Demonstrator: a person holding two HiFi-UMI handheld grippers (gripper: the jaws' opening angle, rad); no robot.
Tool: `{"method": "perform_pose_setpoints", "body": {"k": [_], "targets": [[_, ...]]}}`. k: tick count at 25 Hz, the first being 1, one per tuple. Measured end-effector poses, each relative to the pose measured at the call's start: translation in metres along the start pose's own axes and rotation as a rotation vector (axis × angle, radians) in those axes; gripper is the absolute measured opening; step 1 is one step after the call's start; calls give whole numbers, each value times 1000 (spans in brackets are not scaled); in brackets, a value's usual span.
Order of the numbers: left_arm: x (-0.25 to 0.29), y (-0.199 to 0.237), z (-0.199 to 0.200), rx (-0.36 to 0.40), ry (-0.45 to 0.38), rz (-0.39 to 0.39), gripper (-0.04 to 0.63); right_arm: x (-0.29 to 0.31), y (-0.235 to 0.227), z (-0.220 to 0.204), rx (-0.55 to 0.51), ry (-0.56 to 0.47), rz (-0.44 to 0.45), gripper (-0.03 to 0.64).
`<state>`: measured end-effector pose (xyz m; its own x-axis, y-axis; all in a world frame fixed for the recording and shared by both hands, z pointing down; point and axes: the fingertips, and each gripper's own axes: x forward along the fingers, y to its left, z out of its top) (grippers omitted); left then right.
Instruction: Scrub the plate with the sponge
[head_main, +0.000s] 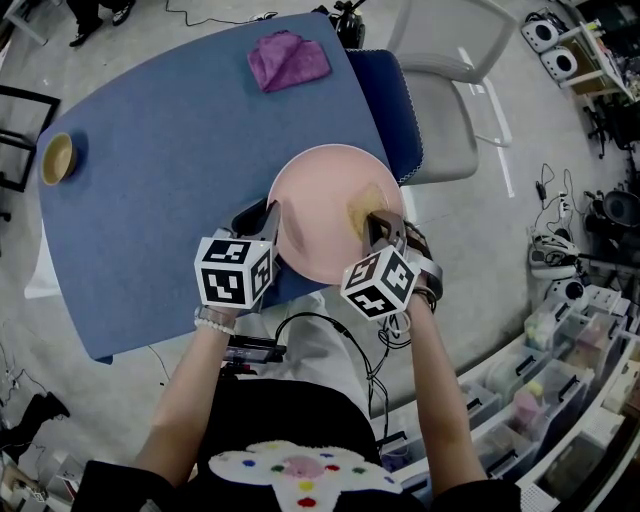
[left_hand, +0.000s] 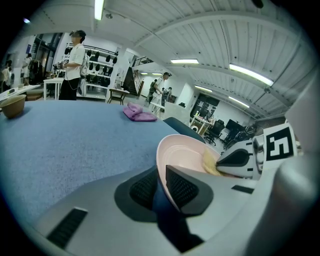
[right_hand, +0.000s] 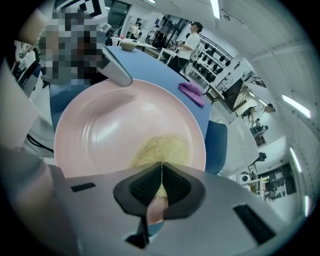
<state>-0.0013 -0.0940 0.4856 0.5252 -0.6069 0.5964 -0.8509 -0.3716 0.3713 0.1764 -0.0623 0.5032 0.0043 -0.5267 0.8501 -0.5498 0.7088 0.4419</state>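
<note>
A pink plate (head_main: 322, 205) is held above the near right corner of the blue table (head_main: 150, 180). My left gripper (head_main: 268, 215) is shut on the plate's left rim (left_hand: 162, 167), the rim pinched between its ribbed pads. My right gripper (head_main: 378, 222) is shut on a thin yellow sponge (right_hand: 160, 150), which lies flat on the plate's inside (right_hand: 120, 125) near its right side. In the left gripper view the sponge (left_hand: 210, 162) shows at the plate's far edge, beside the right gripper's jaw.
A crumpled purple cloth (head_main: 288, 58) lies at the table's far edge. A small wooden bowl (head_main: 56, 157) sits at the far left corner. A grey chair (head_main: 450, 95) stands right of the table. Storage bins (head_main: 560, 370) line the floor at right. People stand in the background.
</note>
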Motion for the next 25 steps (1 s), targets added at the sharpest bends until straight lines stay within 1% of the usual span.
{"method": "perform_pose_setpoints", "body": {"k": [5,10,13,18,22,25], "targets": [[1,0,1,-7,-2,-4,61,-12,26,5,-9,-19,42,11],[0,-2,0,-9,-2,-3,61,-22,51,16,1,-52,108,11],[1,-2,0,-11,-1,-5,61,-24,65,28,-2,-73,148,11],[1,-3,0,-14,-1,-6,61,-30,91,55,4,-139,230,11],[1,-2,-1,-14,-1,-8,60,-30,104,72,-21,-162,257,11],[1,-1,0,-7,-1,-6,58,-28,105,78,-46,-169,259,11]]}}
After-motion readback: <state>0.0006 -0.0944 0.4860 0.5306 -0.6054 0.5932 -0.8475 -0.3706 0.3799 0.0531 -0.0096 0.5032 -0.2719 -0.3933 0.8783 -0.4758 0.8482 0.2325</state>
